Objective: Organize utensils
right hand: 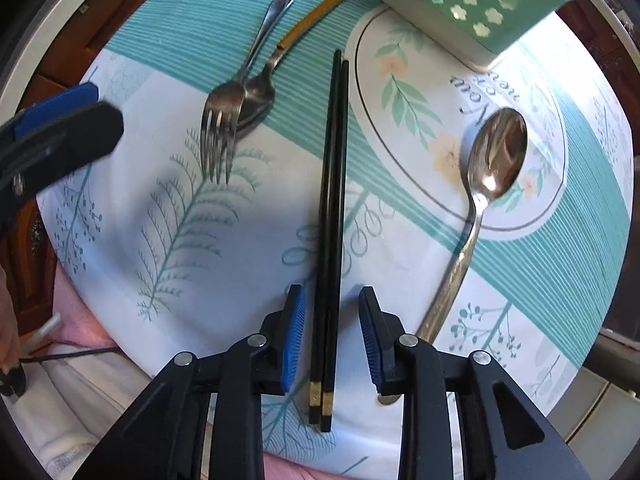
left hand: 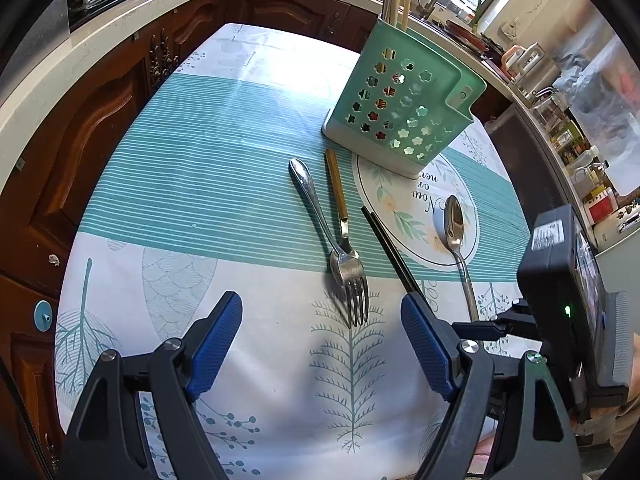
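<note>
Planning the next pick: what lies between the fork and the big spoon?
The black chopsticks lie between fork and spoon, clearest in the right wrist view.

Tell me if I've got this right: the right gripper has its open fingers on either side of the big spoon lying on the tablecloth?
Not quite. The right gripper is open, but its fingers sit on either side of the black chopsticks, not the big spoon, which lies apart to the right. The right wrist view shows this.

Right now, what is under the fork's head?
The bowl of a wooden-handled spoon lies under the fork, its handle angling out toward the green utensil holder. How much of the bowl the fork's head covers cannot be seen.
</note>
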A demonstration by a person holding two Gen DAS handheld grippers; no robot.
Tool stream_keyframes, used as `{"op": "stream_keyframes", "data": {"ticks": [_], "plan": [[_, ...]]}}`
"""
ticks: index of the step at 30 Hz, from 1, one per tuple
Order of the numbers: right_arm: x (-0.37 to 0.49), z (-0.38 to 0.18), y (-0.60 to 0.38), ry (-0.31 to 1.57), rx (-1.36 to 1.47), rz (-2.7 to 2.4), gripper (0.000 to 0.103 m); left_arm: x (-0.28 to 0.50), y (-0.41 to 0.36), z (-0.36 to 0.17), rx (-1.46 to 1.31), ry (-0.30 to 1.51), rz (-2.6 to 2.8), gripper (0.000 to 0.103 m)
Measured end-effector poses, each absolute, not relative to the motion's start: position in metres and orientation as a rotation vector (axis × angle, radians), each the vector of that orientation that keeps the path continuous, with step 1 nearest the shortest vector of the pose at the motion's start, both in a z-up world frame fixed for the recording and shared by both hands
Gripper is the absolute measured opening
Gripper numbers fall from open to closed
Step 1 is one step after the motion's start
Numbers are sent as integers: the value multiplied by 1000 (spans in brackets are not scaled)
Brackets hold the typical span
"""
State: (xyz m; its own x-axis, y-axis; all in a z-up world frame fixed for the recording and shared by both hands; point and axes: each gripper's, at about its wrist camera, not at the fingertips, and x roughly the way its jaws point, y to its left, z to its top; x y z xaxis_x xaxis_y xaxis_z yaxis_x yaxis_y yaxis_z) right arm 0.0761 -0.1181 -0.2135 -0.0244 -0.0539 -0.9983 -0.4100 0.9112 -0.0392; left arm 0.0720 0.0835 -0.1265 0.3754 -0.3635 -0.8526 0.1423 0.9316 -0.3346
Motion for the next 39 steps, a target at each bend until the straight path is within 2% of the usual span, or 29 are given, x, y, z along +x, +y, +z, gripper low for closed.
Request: {"op": "stream_keyframes", "data": {"ticks": [3, 4, 6, 14, 20, 21, 24, 29, 30, 32, 33, 34, 38, 39], "plan": [[67, -210, -114, 1544, -387, 298, 26, 72, 83, -127, -221, 1147, -333, 80], [65, -210, -112, 1539, -386, 314, 18, 71, 82, -128, -222, 1148, -334, 80], [59, -208, -105, 1529, -397, 330, 13, 71, 82, -128, -222, 1152, -335, 80], [56, -201, -136, 1526, -191, 383, 11, 69, 84, -125, -215, 1143, -320, 80], [45, -178, -165, 1395, -16, 420, 11, 73, 80, -126, -228, 1172, -374, 80], [42, -174, -168, 1373, -7, 426, 0, 74, 78, -127, -240, 1184, -404, 80], [40, -167, -177, 1339, -8, 426, 0, 79, 70, -133, -299, 1253, -495, 80], [30, -177, -173, 1374, 13, 439, 0, 79, 64, -132, -291, 1265, -492, 80], [31, -179, -172, 1386, 33, 456, 3, 78, 63, -132, -292, 1266, -493, 80], [27, -187, -154, 1390, 27, 449, 23, 77, 63, -132, -291, 1267, -488, 80], [26, -187, -150, 1384, 0, 432, 39, 77, 63, -131, -288, 1268, -484, 80], [26, -189, -145, 1379, -17, 426, 44, 77, 63, -132, -289, 1269, -482, 80], [24, -199, -125, 1386, -144, 393, 43, 77, 69, -130, -298, 1275, -480, 80], [22, -202, -119, 1386, -185, 387, 35, 76, 70, -130, -303, 1276, -482, 79]]}}
